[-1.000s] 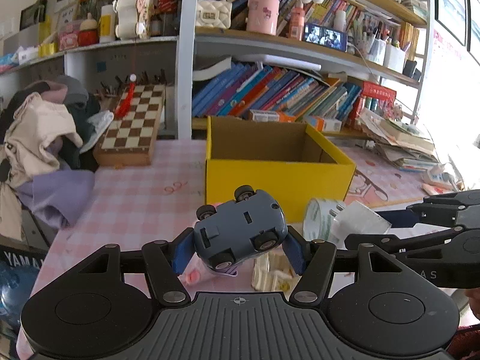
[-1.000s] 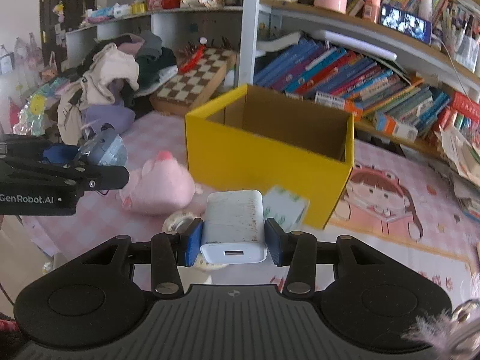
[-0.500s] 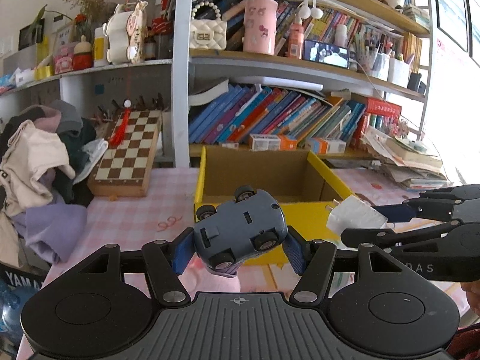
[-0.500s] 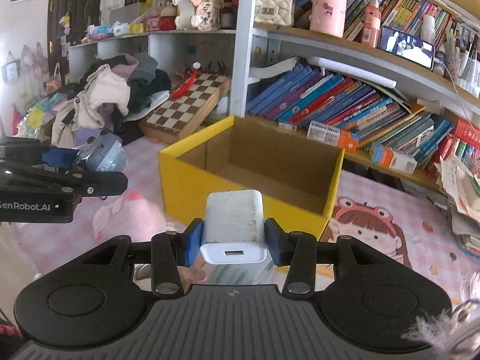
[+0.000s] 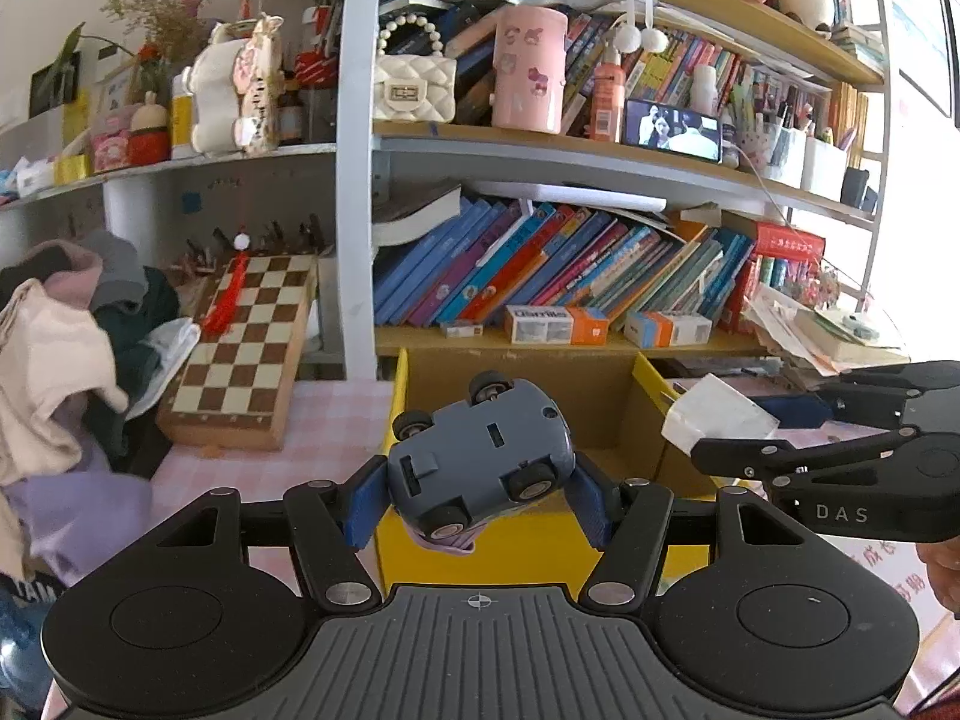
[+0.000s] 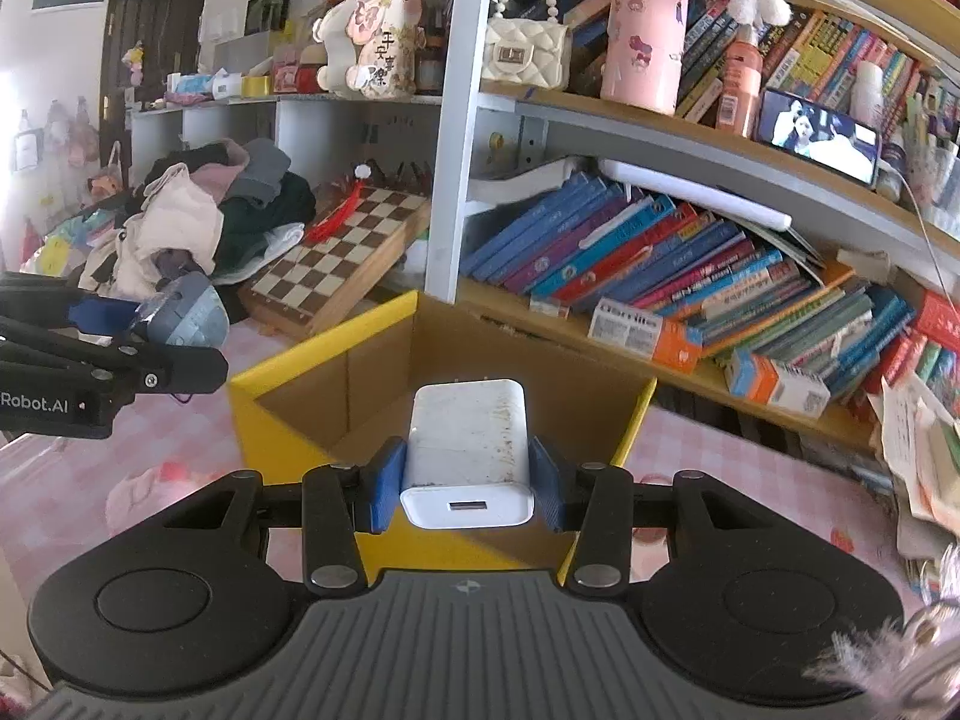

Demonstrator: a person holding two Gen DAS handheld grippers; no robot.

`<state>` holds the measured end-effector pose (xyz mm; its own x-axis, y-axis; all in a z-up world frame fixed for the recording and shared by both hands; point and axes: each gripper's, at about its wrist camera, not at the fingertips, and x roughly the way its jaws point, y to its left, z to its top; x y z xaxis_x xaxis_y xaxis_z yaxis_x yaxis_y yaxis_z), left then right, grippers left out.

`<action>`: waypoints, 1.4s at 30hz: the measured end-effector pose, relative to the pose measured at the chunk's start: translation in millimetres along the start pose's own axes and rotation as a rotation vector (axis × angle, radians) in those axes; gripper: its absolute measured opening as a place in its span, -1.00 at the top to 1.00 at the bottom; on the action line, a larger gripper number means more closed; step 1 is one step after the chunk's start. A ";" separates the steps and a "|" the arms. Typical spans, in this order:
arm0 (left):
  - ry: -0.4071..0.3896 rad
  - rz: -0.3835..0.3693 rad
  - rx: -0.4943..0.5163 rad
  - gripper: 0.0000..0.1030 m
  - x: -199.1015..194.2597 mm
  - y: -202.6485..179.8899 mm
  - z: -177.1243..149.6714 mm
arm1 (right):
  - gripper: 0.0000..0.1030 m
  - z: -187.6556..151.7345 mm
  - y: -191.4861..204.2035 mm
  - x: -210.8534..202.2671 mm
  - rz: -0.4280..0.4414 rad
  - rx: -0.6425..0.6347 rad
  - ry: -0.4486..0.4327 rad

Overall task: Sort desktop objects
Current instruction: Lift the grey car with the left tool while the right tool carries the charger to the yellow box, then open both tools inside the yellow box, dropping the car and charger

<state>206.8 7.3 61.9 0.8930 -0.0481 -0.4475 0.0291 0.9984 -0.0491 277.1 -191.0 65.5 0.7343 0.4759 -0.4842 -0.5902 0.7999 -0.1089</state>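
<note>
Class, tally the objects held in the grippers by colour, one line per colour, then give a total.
Blue-grey: 1, the toy car in the left gripper
White: 1, the charger in the right gripper
Total: 2

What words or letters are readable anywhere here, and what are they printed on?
"DAS": on the right tongs, seen from the left wrist camera.
"Robot.AI": on the left tongs, cut off at the frame edge.
"Clarnitas", roughly: on a white-and-orange box; blurred.
Book spines and the plush toy's characters: too small or unclear.
</note>
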 end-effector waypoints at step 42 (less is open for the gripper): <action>0.495 0.062 0.373 -0.21 222.8 -21.5 21.8 | 0.18 17.1 -17.3 230.2 0.229 -0.622 0.506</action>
<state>414.9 -24.2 -17.3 0.5869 0.0909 -0.8045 0.2184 0.9391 0.2654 462.1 -89.1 -29.2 0.4215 0.2617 -0.8682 -0.8933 0.2843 -0.3480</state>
